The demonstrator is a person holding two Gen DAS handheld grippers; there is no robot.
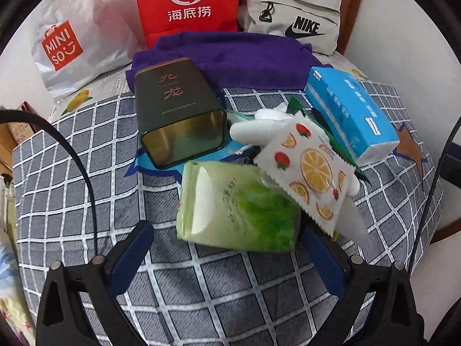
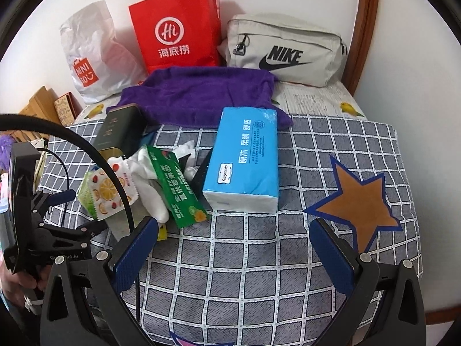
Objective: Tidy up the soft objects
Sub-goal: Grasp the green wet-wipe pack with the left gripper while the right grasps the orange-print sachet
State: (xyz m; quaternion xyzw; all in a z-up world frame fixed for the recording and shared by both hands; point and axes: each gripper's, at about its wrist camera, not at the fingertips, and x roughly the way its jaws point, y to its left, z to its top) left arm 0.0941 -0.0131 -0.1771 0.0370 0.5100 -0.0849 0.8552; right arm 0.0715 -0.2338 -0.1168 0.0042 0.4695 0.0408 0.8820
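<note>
A green pack of wipes (image 1: 236, 207) lies on the checked blanket (image 1: 72, 173), its near end between the tips of my left gripper (image 1: 227, 245), which is open; neither pad presses on it. A fruit-print packet (image 1: 311, 173) leans over it, on top of white gloves (image 1: 259, 129). A blue tissue pack (image 2: 242, 158) lies just ahead of my right gripper (image 2: 233, 227), which is open above bare blanket. A purple towel (image 2: 201, 95) is spread behind, and a long green packet (image 2: 178, 184) rests on the gloves.
A dark tin (image 1: 178, 109) lies on its side left of the pile. At the back stand a white Miniso bag (image 2: 92, 57), a red paper bag (image 2: 175, 28) and a grey Nike pouch (image 2: 285, 49). Wooden bed frame (image 2: 366, 28) at right; a hand (image 2: 17, 285) at lower left.
</note>
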